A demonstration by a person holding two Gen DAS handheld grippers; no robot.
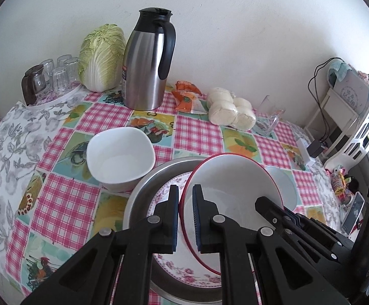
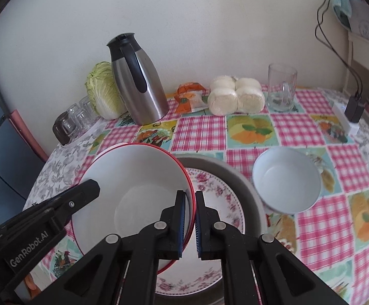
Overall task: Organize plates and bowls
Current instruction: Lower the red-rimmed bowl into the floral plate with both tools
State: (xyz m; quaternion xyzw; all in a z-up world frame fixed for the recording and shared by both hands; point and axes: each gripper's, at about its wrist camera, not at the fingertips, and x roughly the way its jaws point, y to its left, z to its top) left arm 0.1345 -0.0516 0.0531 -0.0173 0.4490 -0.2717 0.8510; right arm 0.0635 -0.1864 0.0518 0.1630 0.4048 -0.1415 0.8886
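Note:
Both grippers hold one red-rimmed white bowl by opposite sides of its rim. My left gripper is shut on its left rim. My right gripper is shut on its right rim; the bowl also shows in the right wrist view. The bowl hangs tilted over a pink-flowered plate lying in a round metal pan. A white squarish bowl stands left of the pan. A pale blue bowl stands right of it.
At the back of the checked tablecloth stand a steel thermos jug, a cabbage, a tray of glasses, an orange packet, bagged buns and a glass mug. A shelf with cables is right.

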